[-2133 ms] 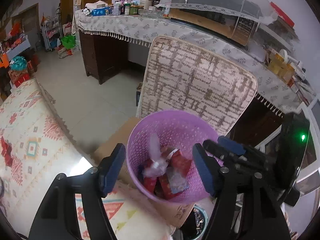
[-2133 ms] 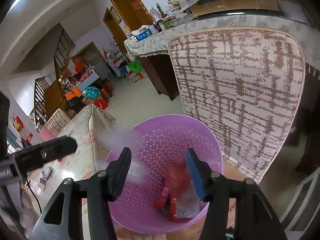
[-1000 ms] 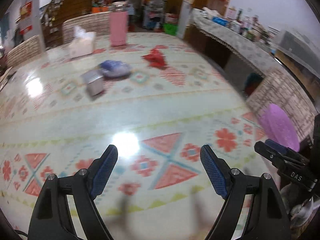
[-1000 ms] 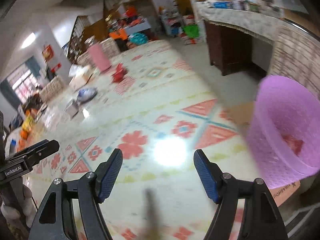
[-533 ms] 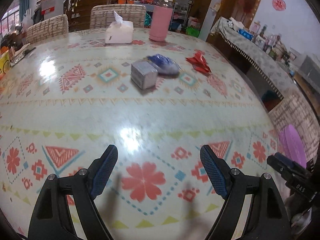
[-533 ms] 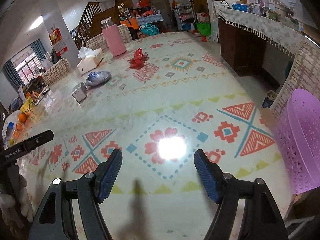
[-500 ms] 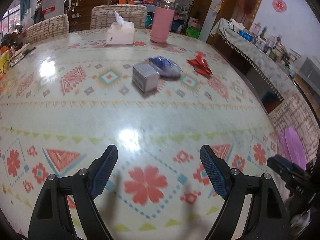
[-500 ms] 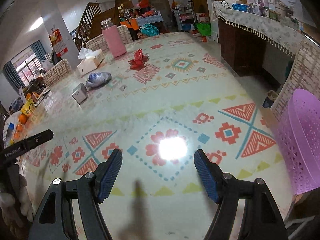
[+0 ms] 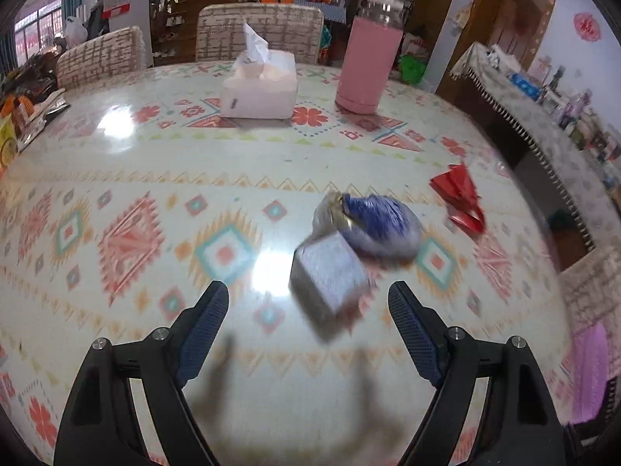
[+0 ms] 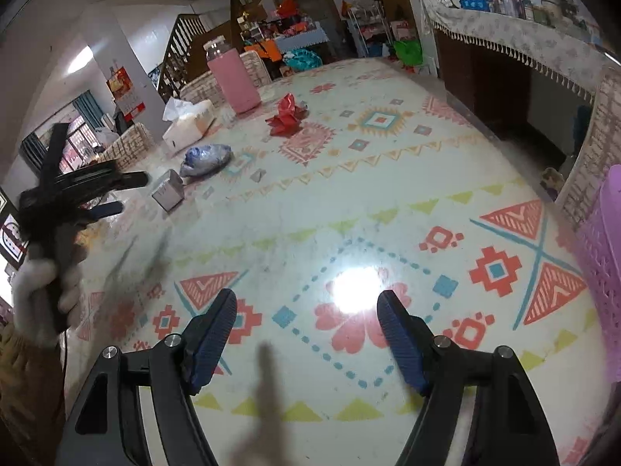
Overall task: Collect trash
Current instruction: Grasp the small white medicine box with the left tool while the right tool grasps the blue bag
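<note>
Purple basket (image 10: 603, 268) at your desk (image 10: 349, 202) edge, contents hidden, grey box (image 9: 330, 275) ahead of your released left tool (image 9: 306, 310), right tool (image 10: 306, 326) released too, no writing legible

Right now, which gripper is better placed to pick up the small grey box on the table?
The left gripper: its open jaws point at the grey box just ahead. The right gripper is open too, but sees that box far off across the table.

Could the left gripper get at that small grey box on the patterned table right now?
Probably yes: the left gripper is open, and the small grey box lies just ahead with nothing in between.
</note>
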`<state>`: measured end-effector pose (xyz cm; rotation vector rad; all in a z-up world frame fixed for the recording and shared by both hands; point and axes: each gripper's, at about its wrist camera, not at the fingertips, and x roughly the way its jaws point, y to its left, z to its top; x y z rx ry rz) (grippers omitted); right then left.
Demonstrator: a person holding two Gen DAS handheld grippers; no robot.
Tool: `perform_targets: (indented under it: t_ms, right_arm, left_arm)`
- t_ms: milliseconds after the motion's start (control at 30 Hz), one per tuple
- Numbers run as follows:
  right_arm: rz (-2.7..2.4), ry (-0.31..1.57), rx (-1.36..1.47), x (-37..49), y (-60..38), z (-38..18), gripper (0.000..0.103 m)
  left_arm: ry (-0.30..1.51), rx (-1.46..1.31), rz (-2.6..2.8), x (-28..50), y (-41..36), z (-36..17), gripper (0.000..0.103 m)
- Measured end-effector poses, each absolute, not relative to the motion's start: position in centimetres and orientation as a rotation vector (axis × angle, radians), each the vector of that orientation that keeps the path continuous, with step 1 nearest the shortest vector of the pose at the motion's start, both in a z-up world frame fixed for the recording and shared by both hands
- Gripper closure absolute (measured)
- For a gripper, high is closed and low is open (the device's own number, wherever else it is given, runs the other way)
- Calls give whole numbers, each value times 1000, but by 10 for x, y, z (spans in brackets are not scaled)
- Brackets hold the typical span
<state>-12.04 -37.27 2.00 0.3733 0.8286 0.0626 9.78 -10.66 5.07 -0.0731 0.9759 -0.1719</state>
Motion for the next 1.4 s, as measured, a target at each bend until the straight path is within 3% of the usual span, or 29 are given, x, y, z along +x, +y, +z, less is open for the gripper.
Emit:
perform_targets:
  t_ms: [67,100,133,167,233,567,733,1033,1400]
  right_arm:
    - [74,826,378,-120,-373,20,21]
    - [79,825,379,-120,-373,20,20]
    - [80,825,379,-120,-372,20,19]
    - [81,825,378,-120,-372,20,19]
    - [84,824,378,-120,-372,20,18]
    - [83,849,313,-115,-363,24,18]
    - [127,845,227,-86,-340,52,18]
    - [230,864,-24,34,-269,73,18]
    - [273,948,-172,162,-219,41,18]
  left_arm:
    - [1006,-51,-149,113,-114,42,21]
    - [1022,-45,-142,119,-118,36,28]
    - [1034,-44,-142,122,-120,33,53]
    - [1062,-42,-143,125,-122,28,67]
    - [1063,-55,-149,122,-121,27,70]
    - [966,-102,-223,60,-99,56,70]
    - [953,-148,-247,60,-85,54,70]
    - [980,-266,-247,66,-51,44,70]
    - [1019,-319,-250,74,-43,36,70]
